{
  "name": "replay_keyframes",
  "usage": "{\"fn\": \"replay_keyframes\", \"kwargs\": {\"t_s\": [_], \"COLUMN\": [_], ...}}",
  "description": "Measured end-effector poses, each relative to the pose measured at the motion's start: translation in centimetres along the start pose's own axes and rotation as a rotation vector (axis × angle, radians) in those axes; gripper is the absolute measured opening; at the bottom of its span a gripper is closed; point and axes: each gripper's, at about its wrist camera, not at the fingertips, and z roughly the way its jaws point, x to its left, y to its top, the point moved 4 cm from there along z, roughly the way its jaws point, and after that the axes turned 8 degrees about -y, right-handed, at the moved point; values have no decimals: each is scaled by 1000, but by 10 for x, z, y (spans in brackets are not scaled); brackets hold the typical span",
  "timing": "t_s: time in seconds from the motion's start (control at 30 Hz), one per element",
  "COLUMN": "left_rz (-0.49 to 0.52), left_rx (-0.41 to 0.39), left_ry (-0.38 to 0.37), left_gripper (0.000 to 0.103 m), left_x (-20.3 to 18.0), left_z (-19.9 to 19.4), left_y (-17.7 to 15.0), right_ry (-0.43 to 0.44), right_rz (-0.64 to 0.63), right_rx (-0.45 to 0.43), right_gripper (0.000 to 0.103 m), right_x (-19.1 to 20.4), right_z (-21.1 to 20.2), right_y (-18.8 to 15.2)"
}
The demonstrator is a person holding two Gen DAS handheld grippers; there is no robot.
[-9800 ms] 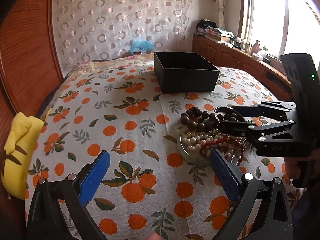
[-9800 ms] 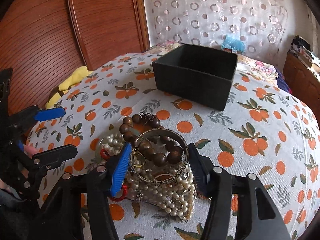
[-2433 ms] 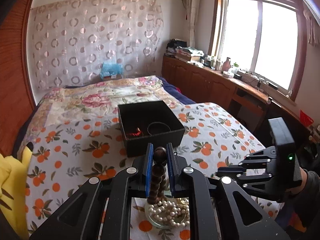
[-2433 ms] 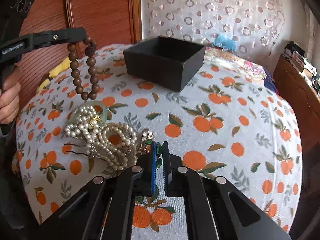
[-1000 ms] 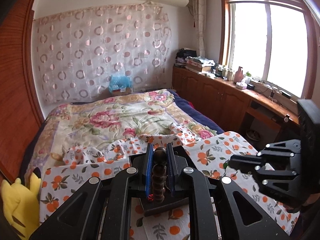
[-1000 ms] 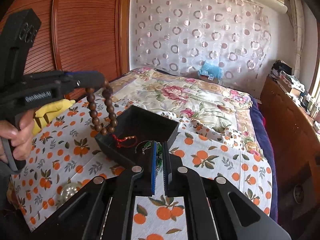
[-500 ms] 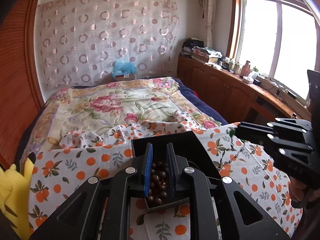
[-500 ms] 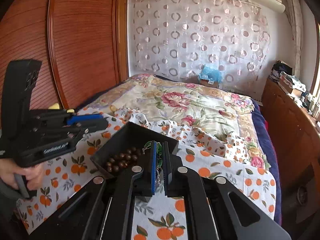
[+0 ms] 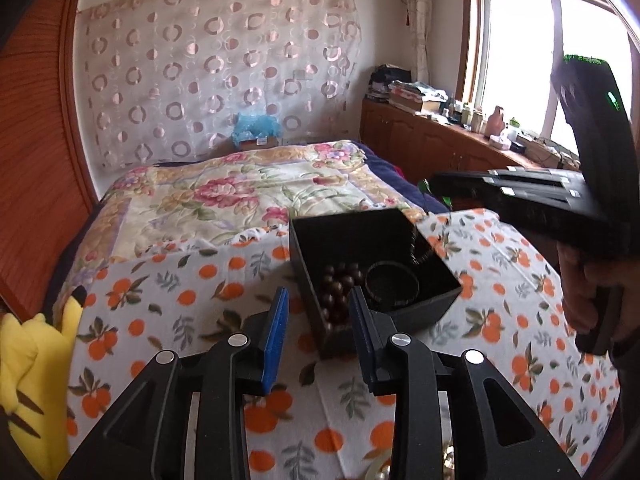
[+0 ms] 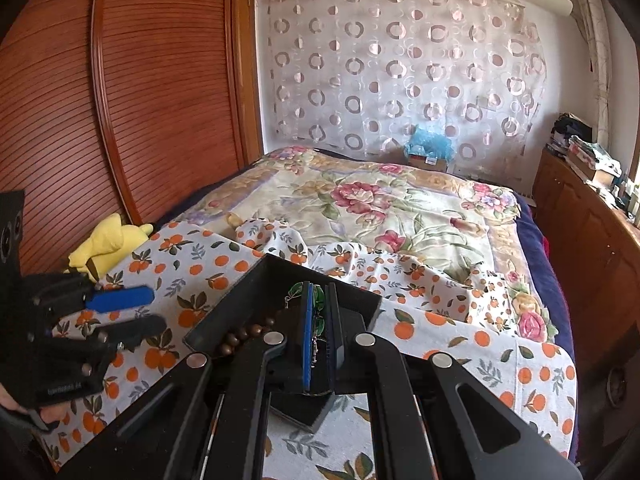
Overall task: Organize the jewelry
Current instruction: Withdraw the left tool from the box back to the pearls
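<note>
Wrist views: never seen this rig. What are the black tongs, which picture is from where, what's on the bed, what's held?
There is no robot here. A person holds a hand-operated pair of tongs in each hand, each with a fisheye camera looking along its two fingers.

The left wrist view shows the left tongs at the bottom. Their jaws are opening, with nothing between the blue pads. The right tongs reach in from the right side.

The right wrist view shows the right tongs shut on a green pendant on a chain, held over the black box.

On the orange-print cloth sits that black box. Inside lie a brown bead bracelet and a dark bangle. A yellow plush toy lies at the left edge.
</note>
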Motion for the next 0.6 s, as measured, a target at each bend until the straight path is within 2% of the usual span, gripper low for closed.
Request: {"fn": "replay_keyframes", "kwargs": {"t_s": [0.1, 0.2, 0.27, 0.37, 0.47, 0.57, 0.6], "left_rz": [-6, -5, 0, -8, -19, -29, -30], "left_rx": [5, 8, 11, 18, 23, 30, 30], "left_ry": [1, 0, 5, -5, -12, -15, -17], "left_gripper": [31, 40, 41, 47, 49, 50, 54], "left_x": [1, 1, -1, 0, -1, -1, -2], "left_z": [-6, -12, -15, -20, -25, -28, -30], "left_y": [-12, -22, -28, -39, -48, -56, -58], "right_ry": [4, 7, 13, 19, 18, 15, 16], "right_rz": [-10, -18, -20, -25, -31, -29, -27], "right_rx": [10, 26, 38, 59, 67, 64, 62], "right_gripper": [7, 7, 7, 7, 8, 12, 16], "right_x": [6, 13, 16, 20, 20, 18, 17], "right_z": [5, 10, 13, 18, 18, 15, 13], "right_y": [-2, -7, -10, -18, -25, -28, -29]}}
